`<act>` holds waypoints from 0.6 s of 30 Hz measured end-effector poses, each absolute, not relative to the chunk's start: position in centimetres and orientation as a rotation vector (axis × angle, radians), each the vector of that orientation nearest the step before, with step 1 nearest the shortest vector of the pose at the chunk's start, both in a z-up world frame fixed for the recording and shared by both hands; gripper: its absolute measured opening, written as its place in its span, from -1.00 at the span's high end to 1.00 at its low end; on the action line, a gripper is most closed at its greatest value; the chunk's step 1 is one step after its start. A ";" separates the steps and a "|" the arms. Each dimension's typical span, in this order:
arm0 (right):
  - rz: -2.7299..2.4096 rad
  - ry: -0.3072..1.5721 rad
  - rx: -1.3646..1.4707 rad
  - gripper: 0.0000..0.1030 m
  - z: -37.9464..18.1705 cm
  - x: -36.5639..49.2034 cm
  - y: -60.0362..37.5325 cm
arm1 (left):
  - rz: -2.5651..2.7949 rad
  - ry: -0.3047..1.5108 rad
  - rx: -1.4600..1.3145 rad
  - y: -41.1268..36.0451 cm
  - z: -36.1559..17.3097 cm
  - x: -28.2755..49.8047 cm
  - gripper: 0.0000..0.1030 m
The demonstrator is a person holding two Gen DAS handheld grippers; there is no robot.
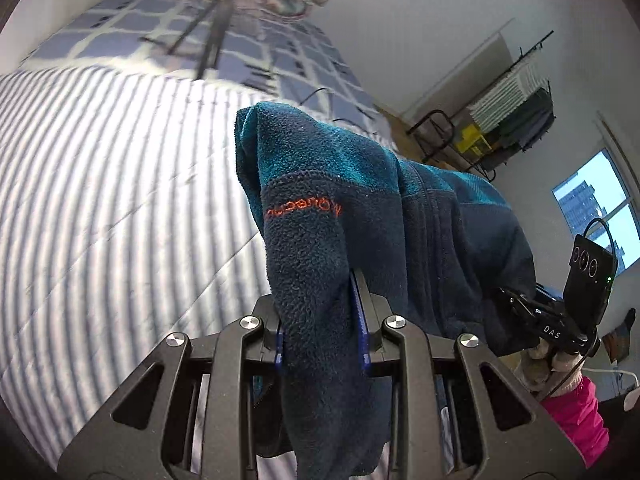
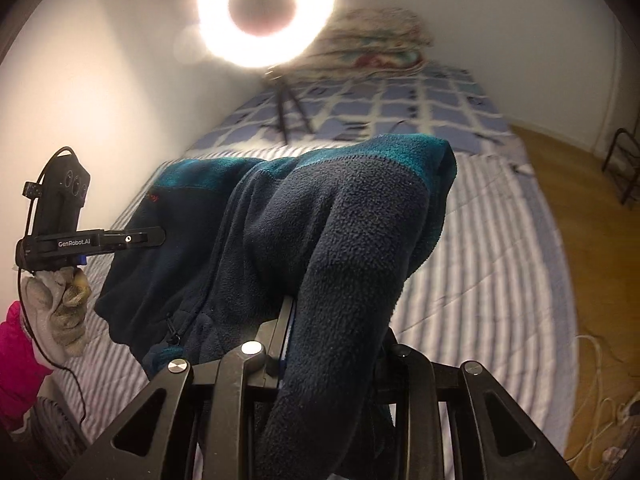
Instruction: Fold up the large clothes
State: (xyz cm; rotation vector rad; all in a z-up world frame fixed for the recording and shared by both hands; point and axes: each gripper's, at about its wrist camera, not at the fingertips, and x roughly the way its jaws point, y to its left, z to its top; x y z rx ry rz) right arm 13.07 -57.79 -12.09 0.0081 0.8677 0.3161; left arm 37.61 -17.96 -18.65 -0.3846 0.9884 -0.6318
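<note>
- Fleece jacket [image 1: 332,216], navy with teal shoulder panels and orange chest lettering, hangs in the air between both tools, above the bed; no part that I can see rests flat on the bedding.
- Left tool [image 1: 322,344]: jaws narrow, clamped on a thick fold of the fleece; fabric fills the gap between the blue pads and drapes over and past them.
- Right tool [image 2: 332,344]: same, narrow grip with a fat roll of navy fleece pinched between the jaws, the rest bulging up over the top.
- Judgement: each tool seems to hold one side near the shoulders so the body can hang and straighten before being laid down; exact grip spots are hidden by fabric.
- Zipper line runs down the middle of the sagging span between the two grips.
- Gloved hand [image 2: 60,304] with a pink sleeve [image 2: 18,364] carries the left tool, seen from the right camera.
- Striped bedspread [image 1: 100,200] lies below the jacket, a likely laying surface.
- Farther up the bed: blue checked blanket [image 2: 420,108], a tripod [image 2: 286,108] with a lit ring light [image 2: 266,12].
- Drying rack [image 1: 516,92] with clothes stands by the far wall, well apart.
</note>
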 end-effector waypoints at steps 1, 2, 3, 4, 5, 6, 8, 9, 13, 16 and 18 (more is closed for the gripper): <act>0.303 0.863 0.005 0.49 -11.8 13.8 -58.6 | -0.638 0.983 -0.383 -19.2 -18.6 38.6 0.52; 0.286 0.856 0.000 0.49 -11.5 14.9 -59.5 | -0.643 0.979 -0.381 -19.9 -18.6 39.3 0.52; 0.268 0.850 -0.001 0.49 -11.2 16.0 -60.4 | -0.651 0.972 -0.378 -21.0 -18.5 40.4 0.52; 0.254 0.844 -0.001 0.49 -10.9 16.9 -61.1 | -0.656 0.965 -0.380 -22.0 -18.4 41.4 0.52; 0.241 0.838 0.000 0.50 -10.7 17.8 -61.8 | -0.659 0.959 -0.382 -22.9 -18.4 42.3 0.52; 0.229 0.831 -0.001 0.50 -10.6 18.4 -62.2 | -0.661 0.955 -0.384 -23.6 -18.5 43.0 0.52; 0.202 0.815 -0.010 0.50 -10.3 20.5 -63.5 | -0.664 0.950 -0.384 -25.3 -18.6 44.8 0.52; 0.186 0.809 -0.015 0.50 -10.2 21.8 -64.2 | -0.666 0.948 -0.385 -26.2 -18.8 45.8 0.53; 0.143 0.803 -0.026 0.51 -10.3 25.1 -66.6 | -0.673 0.948 -0.381 -29.8 -19.6 49.0 0.53; 0.102 0.804 -0.035 0.51 -10.8 27.6 -68.8 | -0.683 0.955 -0.373 -33.0 -20.2 51.1 0.53; 0.080 0.805 -0.028 0.51 -11.1 28.8 -70.3 | -0.693 0.953 -0.357 -35.1 -20.3 52.0 0.53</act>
